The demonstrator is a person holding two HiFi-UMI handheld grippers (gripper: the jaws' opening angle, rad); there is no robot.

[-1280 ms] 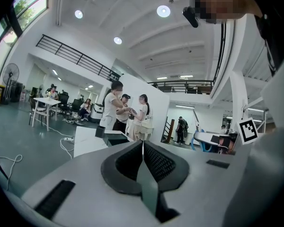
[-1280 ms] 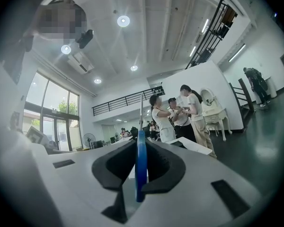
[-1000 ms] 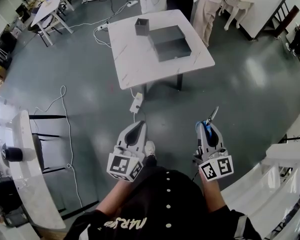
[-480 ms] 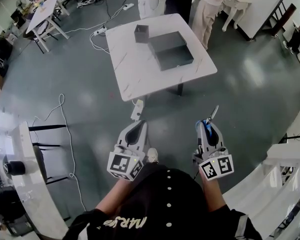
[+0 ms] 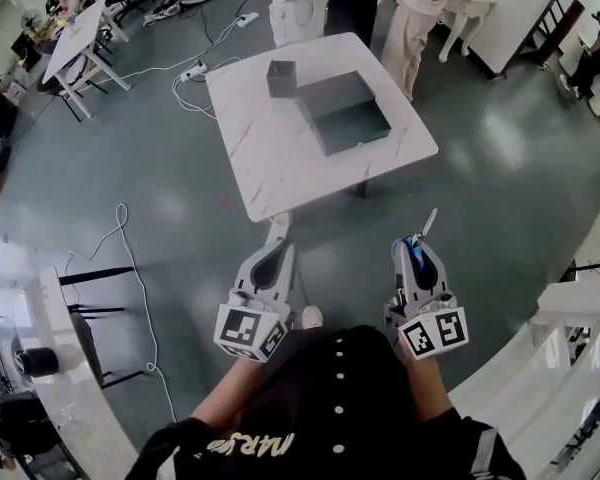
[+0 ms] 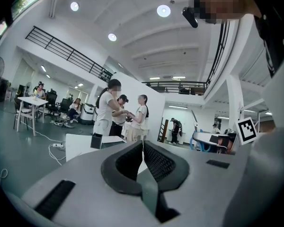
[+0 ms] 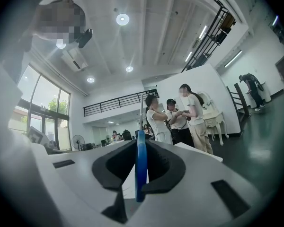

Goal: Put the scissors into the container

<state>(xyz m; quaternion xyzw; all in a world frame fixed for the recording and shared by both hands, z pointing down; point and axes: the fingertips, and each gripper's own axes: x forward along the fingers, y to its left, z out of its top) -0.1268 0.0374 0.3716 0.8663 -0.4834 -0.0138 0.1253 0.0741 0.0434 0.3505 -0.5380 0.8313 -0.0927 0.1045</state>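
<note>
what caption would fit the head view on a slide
Blue-handled scissors clamped in the right gripper, left gripper shut and empty, both short of the white table bearing the grey container.

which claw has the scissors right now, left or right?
The right claw: the scissors, blue-handled, are clamped between its jaws with the blade tip sticking out ahead. The left claw is shut with nothing in it.
</note>
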